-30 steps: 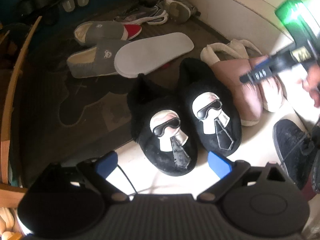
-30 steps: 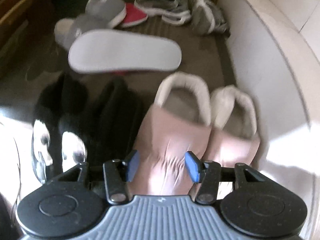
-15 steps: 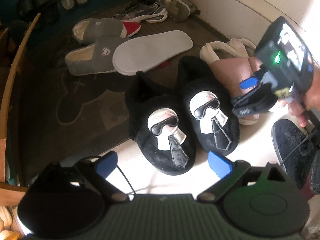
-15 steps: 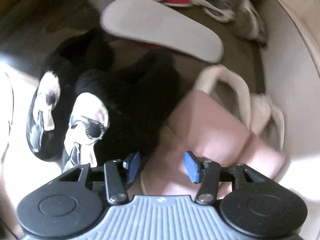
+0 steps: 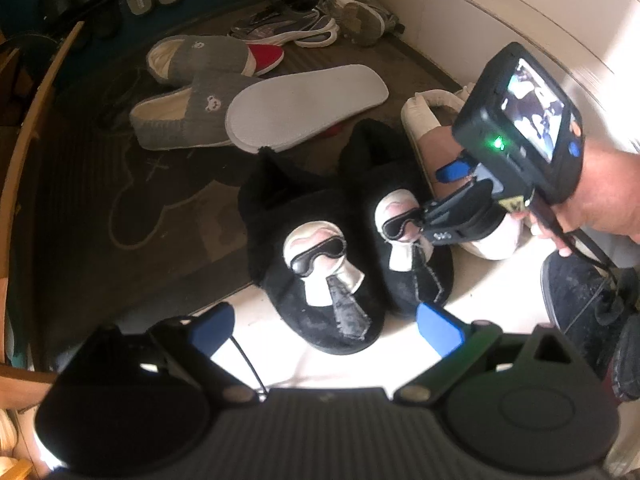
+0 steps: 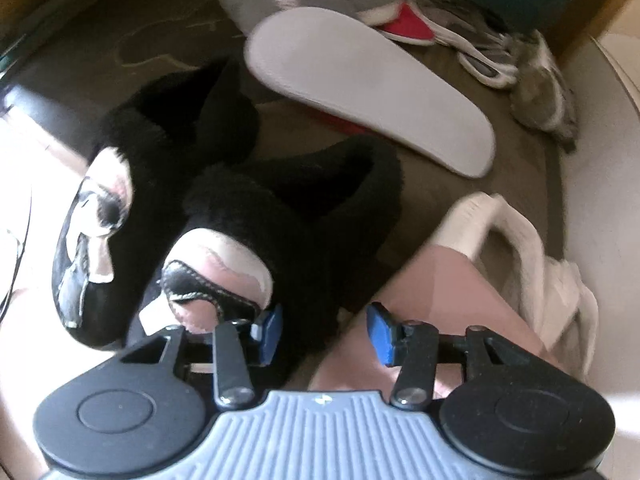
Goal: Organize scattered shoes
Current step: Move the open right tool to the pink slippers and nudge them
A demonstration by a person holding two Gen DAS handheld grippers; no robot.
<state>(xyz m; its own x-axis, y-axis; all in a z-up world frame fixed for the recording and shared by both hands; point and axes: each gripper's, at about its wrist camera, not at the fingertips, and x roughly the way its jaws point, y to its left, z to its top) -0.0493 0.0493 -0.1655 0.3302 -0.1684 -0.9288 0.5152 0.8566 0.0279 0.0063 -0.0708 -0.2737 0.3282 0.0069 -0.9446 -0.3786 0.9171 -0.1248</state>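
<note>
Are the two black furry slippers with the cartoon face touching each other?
Touching. In the left wrist view the left black furry slipper and the right one press together along their sides, no floor showing between.

Sunlit pale tile floor [image 5: 276,364] meets a dark mat [image 5: 132,200] beside a white wall [image 5: 500,8].

Your left gripper [image 5: 324,330]: black linkage arms, blue-padded fingers [image 5: 210,326], round black discs, ribbed dark housing. Your right gripper [image 6: 324,330]: same build, pale blue ribbed housing, silver pivot screws; black camera body with lit screen, green lamp, black cable. Bare-skinned right hand [image 5: 596,200].
</note>
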